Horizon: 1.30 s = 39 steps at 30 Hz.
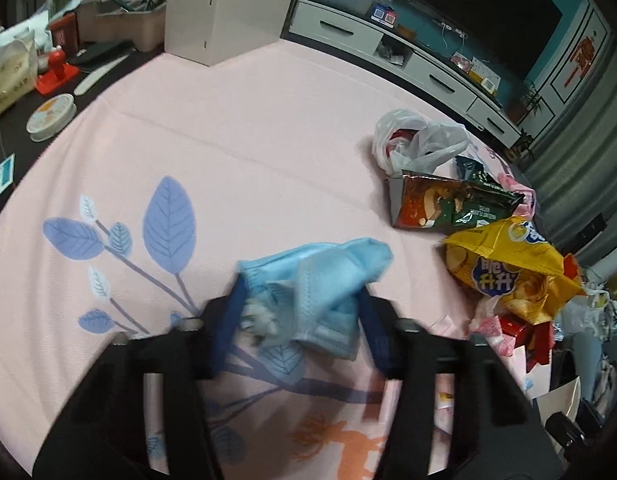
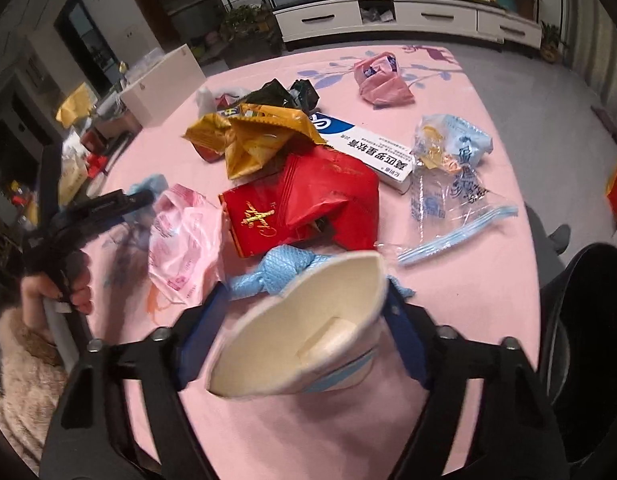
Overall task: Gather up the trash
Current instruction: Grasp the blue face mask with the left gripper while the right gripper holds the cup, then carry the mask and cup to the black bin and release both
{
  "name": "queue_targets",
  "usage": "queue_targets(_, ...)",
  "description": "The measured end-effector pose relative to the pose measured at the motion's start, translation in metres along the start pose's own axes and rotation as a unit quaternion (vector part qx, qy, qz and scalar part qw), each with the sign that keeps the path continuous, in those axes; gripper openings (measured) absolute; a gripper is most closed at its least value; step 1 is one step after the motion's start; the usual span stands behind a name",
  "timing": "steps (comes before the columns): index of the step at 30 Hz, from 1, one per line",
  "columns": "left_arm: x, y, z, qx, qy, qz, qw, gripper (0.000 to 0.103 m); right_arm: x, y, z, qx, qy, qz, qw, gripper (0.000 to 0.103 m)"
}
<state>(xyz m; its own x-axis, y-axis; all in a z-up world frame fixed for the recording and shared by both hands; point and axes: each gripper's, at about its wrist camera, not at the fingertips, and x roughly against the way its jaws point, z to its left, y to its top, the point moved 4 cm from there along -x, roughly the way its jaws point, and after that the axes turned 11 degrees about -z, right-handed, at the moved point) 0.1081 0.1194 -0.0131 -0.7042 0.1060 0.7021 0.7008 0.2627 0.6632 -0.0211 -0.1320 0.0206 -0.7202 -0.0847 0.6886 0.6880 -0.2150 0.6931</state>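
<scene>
Blue fabric, a crumpled face mask [image 1: 308, 280], is sitting pinched between the left gripper [image 1: 302, 300] fingers, blurring underneath; the right gripper [image 2: 304, 308] fingers are squeezing a flattened paper cup [image 2: 308, 328]. Both are hanging above the pink worktop [image 1: 248, 120], the cup hiding part of a blue cloth [image 2: 276, 276].

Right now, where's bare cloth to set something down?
Free: the pink tablecloth between the white box and the plastic bag; also the near right edge below the zip bag. Crowded: the middle, around the red packet and yellow wrapper.
</scene>
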Motion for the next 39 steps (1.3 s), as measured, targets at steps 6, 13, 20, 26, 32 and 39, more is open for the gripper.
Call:
queue_targets(6, 0.018, -0.006, -0.007, -0.005, -0.006, -0.011, 0.9999, 0.019, 0.011, 0.001, 0.002, 0.006, -0.006, -0.017, 1.0, 0.05)
queue_targets(13, 0.057, -0.011, -0.025, -0.021, -0.013, -0.05, 0.9985, 0.016, 0.021, 0.002, 0.002, 0.006, -0.007, -0.028, 1.0, 0.026)
queue_targets(20, 0.116, -0.014, -0.051, -0.014, -0.048, -0.11, 0.9926, 0.015, 0.05, 0.008, -0.002, -0.023, 0.02, -0.063, 0.998, 0.025)
queue_targets(26, 0.164, -0.03, -0.107, -0.033, -0.114, -0.14, 0.983, 0.015, 0.094, 0.021, -0.023, -0.062, 0.018, -0.129, 0.99, 0.025)
queue_targets(32, 0.183, -0.05, -0.173, -0.05, -0.199, -0.128, 0.9703, 0.015, 0.142, 0.032, -0.062, -0.095, -0.024, -0.199, 0.975, 0.025)
queue_targets(39, 0.167, -0.088, -0.258, -0.072, -0.28, -0.062, 0.9553, 0.015, 0.172, 0.025, -0.122, -0.134, -0.1, -0.226, 0.96, 0.025)
